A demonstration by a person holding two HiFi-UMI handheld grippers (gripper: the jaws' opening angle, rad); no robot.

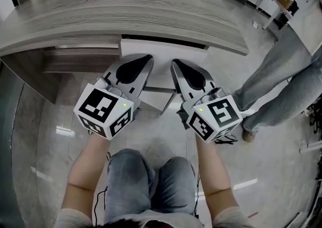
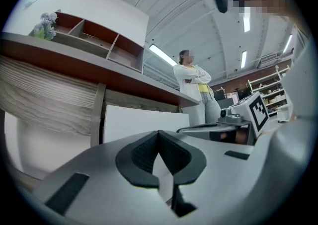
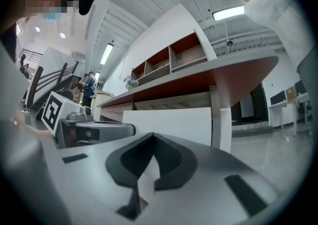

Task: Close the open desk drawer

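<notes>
Drawer front (image 1: pixel 161 50) is white, desk (image 1: pixel 126 10) grey wood-grain. Left gripper (image 1: pixel 147 58) and right gripper (image 1: pixel 176 64) are silver-grey, with black pads (image 1: pixel 132 70) and black-and-white cubes (image 1: pixel 103 108).

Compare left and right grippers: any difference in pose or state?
Left gripper leans right toward the drawer's left half; right gripper leans left toward its right half. Their marker cubes show different patterns. Shared: both shut, empty, aimed at the drawer front.

Grey matt wood-grain desk top (image 1: pixel 126 10), smooth white drawer front (image 1: pixel 161 51), glossy floor (image 1: pixel 45 131)
</notes>
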